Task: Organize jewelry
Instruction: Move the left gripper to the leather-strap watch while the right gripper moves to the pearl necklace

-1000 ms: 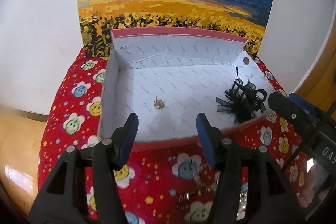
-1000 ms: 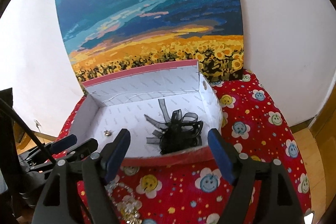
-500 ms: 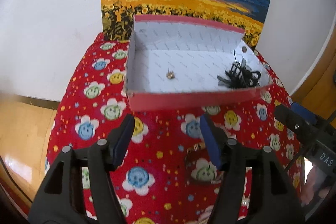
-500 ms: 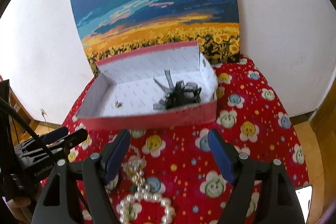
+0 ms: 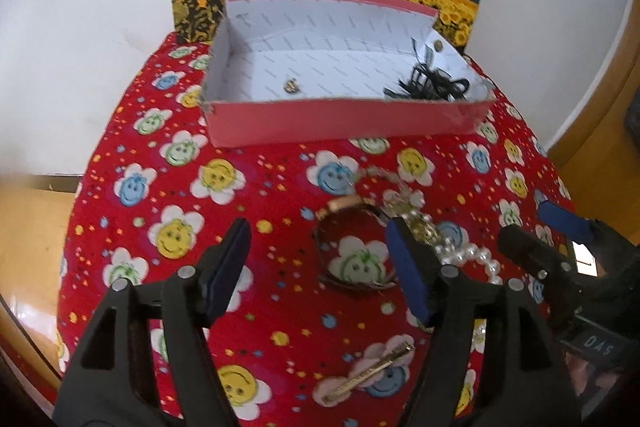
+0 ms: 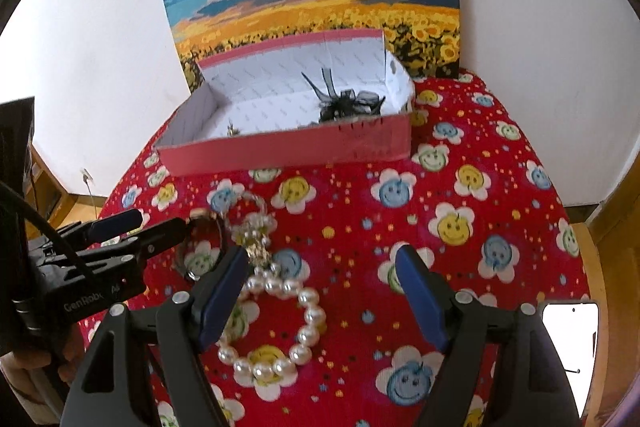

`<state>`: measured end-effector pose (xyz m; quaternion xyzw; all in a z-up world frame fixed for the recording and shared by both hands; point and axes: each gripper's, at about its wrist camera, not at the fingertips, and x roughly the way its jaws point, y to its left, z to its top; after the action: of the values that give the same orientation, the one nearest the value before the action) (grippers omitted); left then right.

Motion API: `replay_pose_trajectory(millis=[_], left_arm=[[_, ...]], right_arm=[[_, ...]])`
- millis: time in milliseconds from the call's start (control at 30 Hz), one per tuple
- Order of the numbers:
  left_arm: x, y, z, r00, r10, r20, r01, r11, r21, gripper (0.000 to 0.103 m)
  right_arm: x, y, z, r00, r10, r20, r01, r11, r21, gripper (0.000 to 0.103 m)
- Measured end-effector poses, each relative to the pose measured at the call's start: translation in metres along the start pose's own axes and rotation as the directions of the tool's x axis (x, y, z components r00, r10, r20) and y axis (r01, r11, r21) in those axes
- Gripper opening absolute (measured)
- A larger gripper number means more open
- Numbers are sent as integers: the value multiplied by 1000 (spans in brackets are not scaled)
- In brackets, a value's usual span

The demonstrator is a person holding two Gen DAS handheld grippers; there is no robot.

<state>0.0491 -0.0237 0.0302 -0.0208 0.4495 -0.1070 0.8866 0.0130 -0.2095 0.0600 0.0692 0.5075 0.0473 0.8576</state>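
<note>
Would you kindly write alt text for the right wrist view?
The open right gripper hovers over a pearl bracelet on a red smiley-flower cloth. Behind lies a pink box holding a black ribbon bow; the left gripper enters from the left.

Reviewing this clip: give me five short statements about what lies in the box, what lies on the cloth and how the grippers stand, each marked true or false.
1. The pearl bracelet lies inside the pink box. False: it lies on the red cloth, in front of the box.
2. The black ribbon bow sits in the box. True.
3. The left gripper is shut on the bangle. False: its jaws are open and hold nothing.
4. The right gripper is open and empty. True.
5. The gold hair clip is in the box. False: it lies on the cloth near the left gripper.
</note>
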Motion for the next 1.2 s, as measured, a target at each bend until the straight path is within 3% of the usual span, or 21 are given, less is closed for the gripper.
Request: replay_pose_trajectory(millis=[500, 967, 1067, 1133, 1200], left_arm=[[29, -14, -8, 998, -17, -56, 16, 1000, -19, 65], [41, -26, -7, 999, 54, 6, -54, 998, 39, 64], [40, -25, -7, 998, 60, 11, -60, 997, 45, 59], [38, -24, -8, 999, 47, 18, -48, 998, 46, 44], [36, -22, -9, 999, 50, 19, -50, 998, 43, 38]], right_arm=[[7, -17, -11, 999, 14, -34, -13, 1000, 26, 78], [13, -18, -19, 997, 42, -66, -41, 999, 14, 78], [14, -17, -20, 997, 44, -69, -44, 999, 12, 78], [13, -17, -20, 996, 46, -70, -45, 999, 10, 78], [13, -16, -20, 996, 47, -71, -46, 999, 7, 78]])
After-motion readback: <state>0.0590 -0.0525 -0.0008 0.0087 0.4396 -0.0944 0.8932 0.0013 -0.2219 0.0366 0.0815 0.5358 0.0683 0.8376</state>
